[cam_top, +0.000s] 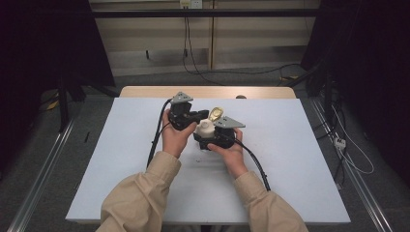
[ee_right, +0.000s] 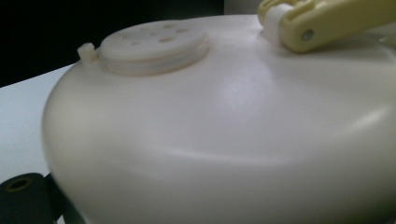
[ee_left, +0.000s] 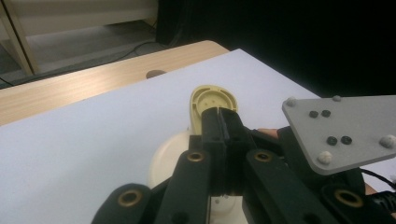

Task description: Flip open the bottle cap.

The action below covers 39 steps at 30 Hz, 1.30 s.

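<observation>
Left gripper (ee_left: pixel 222 114) had jaws closed on flip-up yellow cap (ee_left: pixel 212 100), my right gripper (cam_top: pixel 218 137) clamped round smooth cream bottle (cam_top: pixel 205 128) mid-table, matte white sheet (cam_top: pixel 121 159), wood edge (cam_top: pixel 145 92) behind, perforated spout disc (ee_right: pixel 154 44).

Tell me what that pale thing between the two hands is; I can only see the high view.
Observer: A cream bottle. The right gripper view shows its round sprinkle top with several holes.
Operator: And the yellow bit sticking up?
Observer: That is its flip lid, standing open. The left gripper view shows a raised ring inside it.
Operator: Is the left claw open?
Observer: No. The left claw is shut, with its tips right at the lid's rim. I cannot tell whether they pinch it.
</observation>
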Each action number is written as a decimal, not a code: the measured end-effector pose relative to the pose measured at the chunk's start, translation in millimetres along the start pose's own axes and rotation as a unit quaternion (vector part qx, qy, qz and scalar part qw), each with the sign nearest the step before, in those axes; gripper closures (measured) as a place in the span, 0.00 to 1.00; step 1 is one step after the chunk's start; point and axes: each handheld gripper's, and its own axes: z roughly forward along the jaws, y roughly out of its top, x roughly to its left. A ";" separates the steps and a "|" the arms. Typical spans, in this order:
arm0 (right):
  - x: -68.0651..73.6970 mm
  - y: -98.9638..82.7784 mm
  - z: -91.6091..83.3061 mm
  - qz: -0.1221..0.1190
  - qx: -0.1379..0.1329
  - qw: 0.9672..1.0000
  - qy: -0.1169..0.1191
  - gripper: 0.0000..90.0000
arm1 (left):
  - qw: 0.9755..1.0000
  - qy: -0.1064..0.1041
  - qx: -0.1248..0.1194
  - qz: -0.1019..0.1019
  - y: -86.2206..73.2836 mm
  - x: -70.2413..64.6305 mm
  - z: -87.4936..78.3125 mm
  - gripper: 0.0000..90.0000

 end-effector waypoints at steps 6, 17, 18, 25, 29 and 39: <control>0.4 -0.5 -0.4 0.000 -0.002 1.000 -0.001 0.07 | 1.000 0.007 -0.005 0.008 -0.7 0.0 -6.7 0.92; 0.1 2.8 -5.9 0.000 0.025 1.000 -0.001 0.05 | 1.000 0.002 -0.008 -0.009 -16.2 7.6 -27.4 0.43; 0.1 2.7 -6.1 0.000 0.027 1.000 -0.001 0.04 | 1.000 0.005 -0.006 -0.010 -18.1 8.4 -30.0 0.37; 0.6 -1.4 -11.7 0.005 0.036 0.999 -0.003 0.03 | 1.000 0.003 -0.014 -0.019 -34.7 15.1 -51.5 0.23; 1.0 -4.0 -16.0 0.007 0.039 0.999 -0.005 0.03 | 1.000 0.004 -0.009 -0.006 -45.6 17.3 -58.2 0.14; -3.7 -5.7 -37.1 0.003 0.044 0.999 -0.003 0.04 | 1.000 0.003 -0.008 -0.007 -71.4 26.5 -73.0 0.06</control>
